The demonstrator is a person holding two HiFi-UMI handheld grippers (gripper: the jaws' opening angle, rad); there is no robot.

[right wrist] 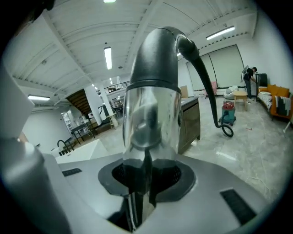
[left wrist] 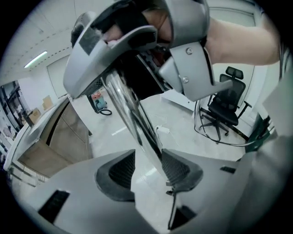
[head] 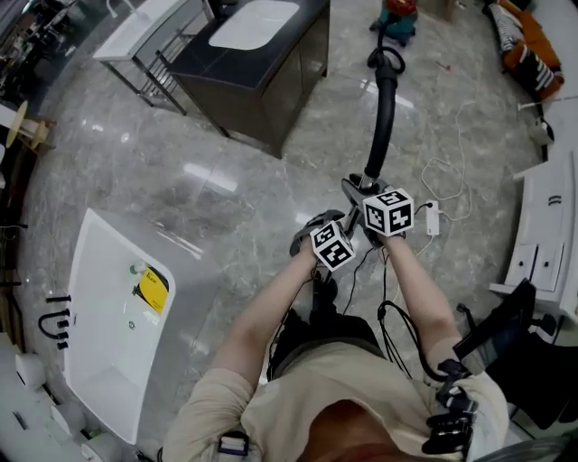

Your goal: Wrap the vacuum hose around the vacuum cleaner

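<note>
The red and teal vacuum cleaner [head: 397,18] stands far off across the floor. Its black hose [head: 384,117] runs from there to my two grippers, held close together in front of me. My right gripper [head: 358,191] is shut on the chrome tube [right wrist: 149,123] at the hose's end; the tube rises from its pads to a curved black handle [right wrist: 160,50]. My left gripper [head: 310,230] sits just below it. The same tube [left wrist: 132,119] passes between its jaws and lies against the right pad [left wrist: 177,165], while floor shows between it and the left pad [left wrist: 116,171].
A dark cabinet [head: 280,81] with a white basin stands ahead on the left. A long white tub [head: 108,316] lies at my left. A white power strip [head: 432,217] with cable is on the floor at right, beside a white unit [head: 546,235] and an office chair [left wrist: 224,109].
</note>
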